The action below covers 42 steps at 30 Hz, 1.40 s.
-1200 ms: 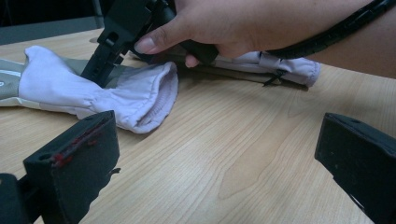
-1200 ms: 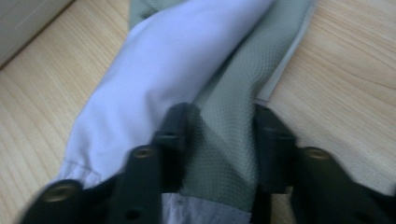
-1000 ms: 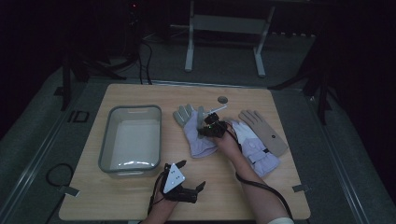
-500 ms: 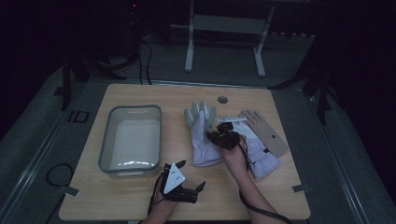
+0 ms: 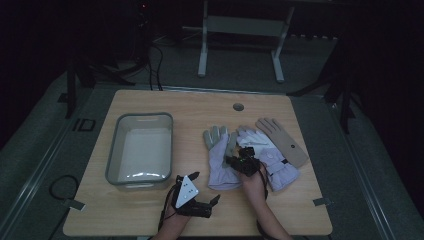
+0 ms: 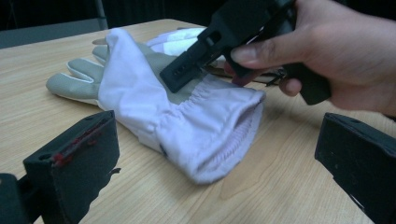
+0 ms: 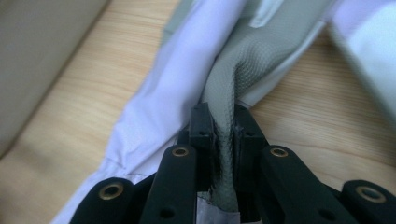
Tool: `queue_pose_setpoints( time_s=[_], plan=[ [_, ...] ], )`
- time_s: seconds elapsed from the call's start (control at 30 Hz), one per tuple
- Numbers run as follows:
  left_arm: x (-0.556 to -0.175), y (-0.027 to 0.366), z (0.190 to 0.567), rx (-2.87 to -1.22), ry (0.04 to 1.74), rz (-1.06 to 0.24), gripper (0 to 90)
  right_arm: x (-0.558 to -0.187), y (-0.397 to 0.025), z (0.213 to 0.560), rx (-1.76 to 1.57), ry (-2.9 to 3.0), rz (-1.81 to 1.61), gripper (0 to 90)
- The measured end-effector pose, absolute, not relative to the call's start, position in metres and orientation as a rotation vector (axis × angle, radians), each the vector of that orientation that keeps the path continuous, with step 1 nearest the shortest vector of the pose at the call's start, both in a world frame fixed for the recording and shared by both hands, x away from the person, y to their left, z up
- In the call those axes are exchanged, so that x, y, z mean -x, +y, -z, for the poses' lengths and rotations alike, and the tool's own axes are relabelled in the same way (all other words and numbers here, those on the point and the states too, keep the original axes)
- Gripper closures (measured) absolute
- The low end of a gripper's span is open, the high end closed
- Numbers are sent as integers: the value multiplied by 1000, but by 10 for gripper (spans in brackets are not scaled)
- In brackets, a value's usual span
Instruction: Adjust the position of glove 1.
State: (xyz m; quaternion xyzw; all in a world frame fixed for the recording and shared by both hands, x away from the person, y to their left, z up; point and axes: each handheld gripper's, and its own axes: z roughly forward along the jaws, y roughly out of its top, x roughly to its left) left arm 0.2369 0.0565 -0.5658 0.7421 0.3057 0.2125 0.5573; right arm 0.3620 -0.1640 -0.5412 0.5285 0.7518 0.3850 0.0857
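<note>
Lavender glove pinched on a wooden table (image 5: 300, 210).
From left to right we see a grey tub (image 5: 141, 149), our left gripper (image 5: 196, 197) with jaws spread wide and holding nothing, then the lavender glove (image 5: 220, 162) flat mid-table, its grey thumb clamped between our right gripper's (image 5: 239, 160) pressed-together jaws; two more gloves (image 5: 280, 142) lie just beside it.

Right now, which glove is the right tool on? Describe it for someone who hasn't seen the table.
On the table, right of the bin, three gloves lie together. It's the left glove, nearest the bin: lilac with grey fingers, its grey strip pinched in the right tool.
</note>
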Motion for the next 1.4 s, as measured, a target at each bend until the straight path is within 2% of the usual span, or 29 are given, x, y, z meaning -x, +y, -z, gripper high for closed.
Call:
queue_pose_setpoints(
  time_s=[0.27,0.4,0.43,0.47,0.57,0.73,1.13,1.33,1.4],
  plan=[
    [-237,56,566,-1750,722,-504,0,-364,-170,552,-1619,2181,-1162,795],
    [-237,56,566,-1752,721,-504,0,-364,-169,553,-1606,2193,-1158,758],
    [-237,56,566,-1752,722,-503,0,-364,-170,553,-1607,2191,-1164,730],
    [-237,56,566,-1751,723,-502,0,-364,-171,551,-1593,2200,-1161,652],
    [-237,56,566,-1752,724,-501,0,-364,-172,546,-1560,2214,-1137,581],
    [-237,56,566,-1752,724,-502,0,-363,-172,530,-1498,2209,-1117,525],
    [-238,56,566,-1751,726,-498,0,-367,-187,504,-1387,2221,-1070,477],
    [-238,56,566,-1752,725,-497,0,-370,-218,492,-1289,2227,-1035,458],
    [-238,56,566,-1752,726,-497,0,-371,-231,488,-1241,2245,-1017,488]
  ],
)
